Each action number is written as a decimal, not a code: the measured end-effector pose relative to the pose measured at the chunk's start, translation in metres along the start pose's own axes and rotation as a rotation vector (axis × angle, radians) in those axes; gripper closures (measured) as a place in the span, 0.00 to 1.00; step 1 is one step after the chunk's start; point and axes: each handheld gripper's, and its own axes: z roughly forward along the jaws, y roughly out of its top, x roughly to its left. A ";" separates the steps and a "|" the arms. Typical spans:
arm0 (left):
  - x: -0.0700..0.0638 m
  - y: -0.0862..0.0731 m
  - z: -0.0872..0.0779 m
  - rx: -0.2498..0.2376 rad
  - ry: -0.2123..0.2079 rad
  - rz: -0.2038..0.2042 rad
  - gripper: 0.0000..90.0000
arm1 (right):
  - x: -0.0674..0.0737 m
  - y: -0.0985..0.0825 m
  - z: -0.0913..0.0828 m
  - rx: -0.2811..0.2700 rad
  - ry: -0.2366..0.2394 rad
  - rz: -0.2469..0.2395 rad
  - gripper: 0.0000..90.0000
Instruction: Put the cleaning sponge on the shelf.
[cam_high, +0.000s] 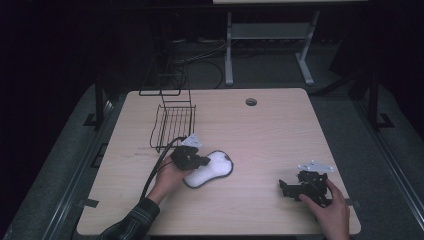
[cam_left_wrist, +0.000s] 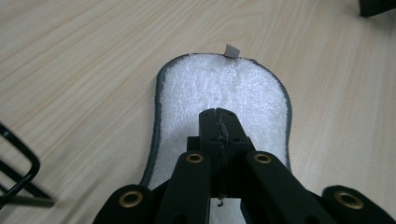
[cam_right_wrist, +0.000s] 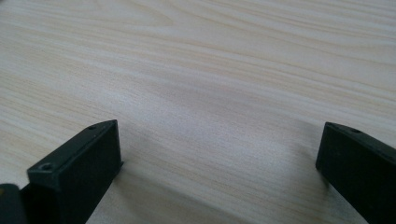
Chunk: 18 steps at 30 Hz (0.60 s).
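Left gripper (cam_high: 200, 161) closed over the white pad (cam_high: 212, 169), right gripper (cam_high: 295, 187) released on the bare table (cam_high: 260, 130).

We see the left gripper with its jaws pressed together above the white pad (cam_left_wrist: 219, 93) — in the left gripper view the tips meet over the fluffy surface, but we cannot tell if any fabric is pinched between them. The pad has a dark grey edge and lies flat on the wooden table, left of the middle, with a small tag (cam_left_wrist: 231, 50) at its far end. Just behind the left hand (cam_high: 167, 177) stands a black wire rack (cam_high: 172, 122), near the pad but not touching it. The right gripper rests well apart at the near right corner under the right hand (cam_high: 330, 210) — its jaws stand wide with only bare wood between them. A round hole (cam_high: 251, 102) is in the far part of the table.
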 end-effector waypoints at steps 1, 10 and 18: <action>0.000 0.000 0.000 0.000 0.000 0.000 1.00 | 0.000 0.000 0.000 0.000 0.000 0.000 0.00; -0.001 -0.006 -0.003 0.011 0.001 0.006 1.00 | 0.000 0.000 0.000 0.000 0.000 0.000 0.00; -0.004 -0.021 -0.019 0.020 -0.011 -0.010 1.00 | 0.000 0.000 0.000 0.000 0.000 -0.001 0.00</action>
